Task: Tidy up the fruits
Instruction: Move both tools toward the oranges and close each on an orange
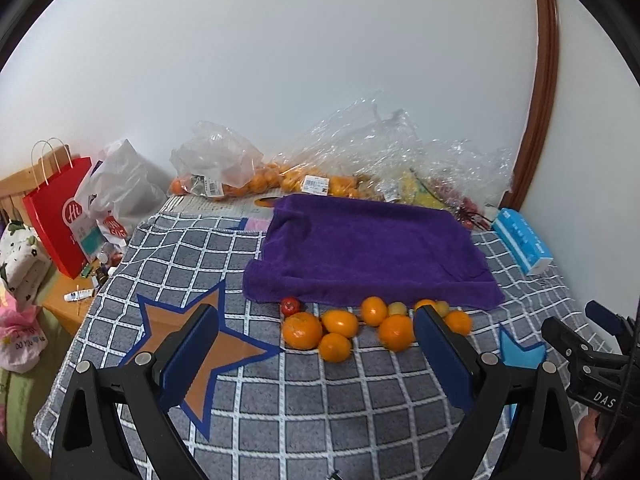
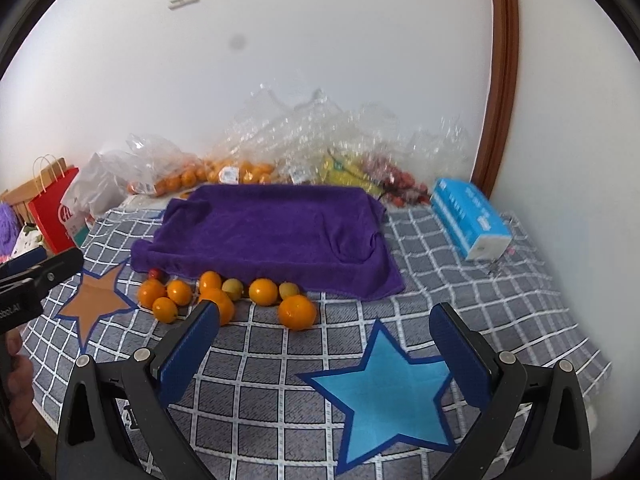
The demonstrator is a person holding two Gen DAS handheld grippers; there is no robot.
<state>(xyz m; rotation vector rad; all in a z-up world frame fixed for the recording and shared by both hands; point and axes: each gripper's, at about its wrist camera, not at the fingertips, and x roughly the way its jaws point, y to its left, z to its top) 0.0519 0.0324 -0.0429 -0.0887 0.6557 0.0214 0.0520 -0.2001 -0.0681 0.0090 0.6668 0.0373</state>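
A cluster of several oranges and small yellow fruits lies on the grey checked cloth in front of a purple towel, with one small red fruit at its left. In the right wrist view the oranges, yellow fruits and towel show too. My left gripper is open and empty, just short of the cluster. My right gripper is open and empty, over the cloth to the right of the cluster. An orange star patch and a blue star patch lie on the cloth.
Plastic bags of oranges and other fruit are piled against the wall behind the towel. A blue tissue pack lies at the right. A red paper bag and a white bag stand at the left.
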